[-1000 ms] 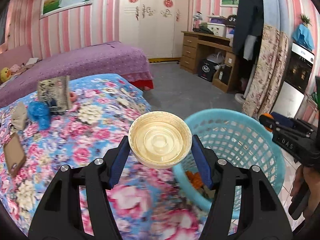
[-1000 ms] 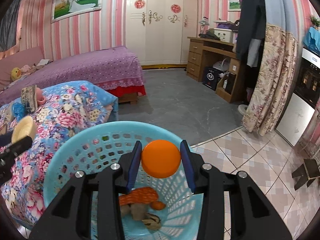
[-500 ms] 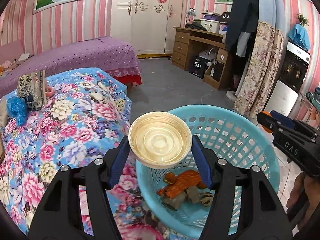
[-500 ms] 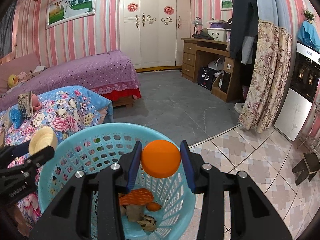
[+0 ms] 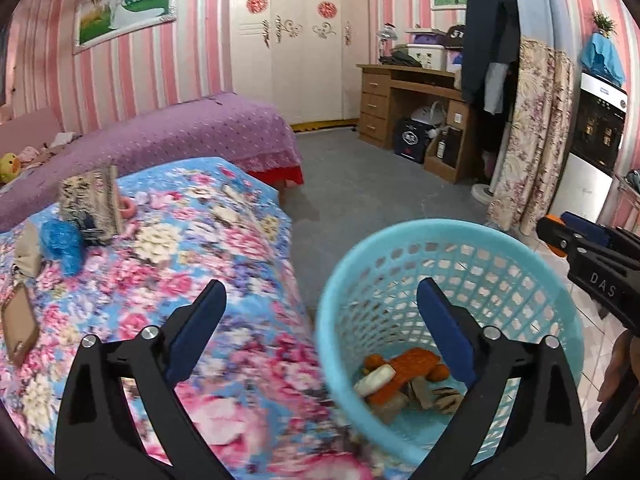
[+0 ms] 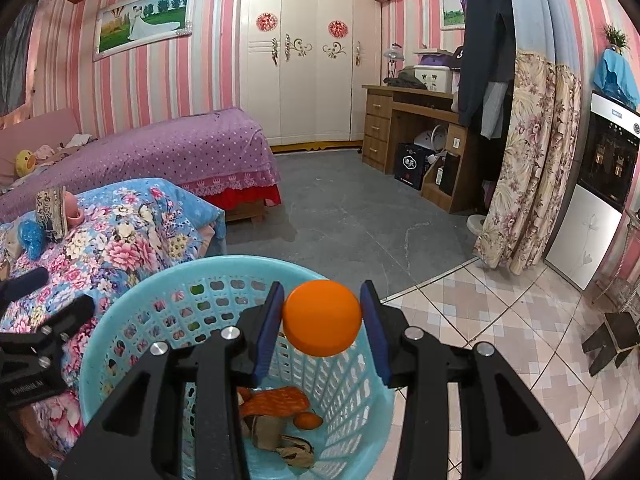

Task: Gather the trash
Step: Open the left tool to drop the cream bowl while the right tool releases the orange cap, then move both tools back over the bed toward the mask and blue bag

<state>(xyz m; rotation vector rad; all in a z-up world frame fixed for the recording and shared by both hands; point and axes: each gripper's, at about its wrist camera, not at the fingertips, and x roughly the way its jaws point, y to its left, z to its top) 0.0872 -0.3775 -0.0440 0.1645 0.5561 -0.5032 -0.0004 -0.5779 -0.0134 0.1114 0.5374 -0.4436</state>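
Observation:
A light blue mesh basket (image 5: 440, 226) stands on the floor beside the flowered bed. My left gripper (image 5: 320, 288) hovers over its near rim; its jaws are opening wide with nothing between them. A cream round lid (image 5: 374, 380) lies in the basket on orange peel (image 5: 416, 364) and brown scraps. In the right wrist view, my right gripper (image 6: 322, 316) is shut on an orange ball (image 6: 322, 317) above the basket (image 6: 240, 262). The left gripper (image 6: 52, 300) shows at that view's left edge, the right gripper (image 5: 560, 232) at the left wrist view's right edge.
The flowered bedcover (image 5: 180, 264) carries a blue crumpled bag (image 5: 60, 240), a patterned box (image 5: 90, 204) and a brown flat item (image 5: 18, 324). Behind it lie a purple bed (image 5: 192, 132), a wooden desk (image 5: 404, 104) and a flowered curtain (image 5: 528, 140).
The left jaws have spread apart and the cream lid they held now lies in the basket. The right gripper keeps its hold on the orange ball in the same place.

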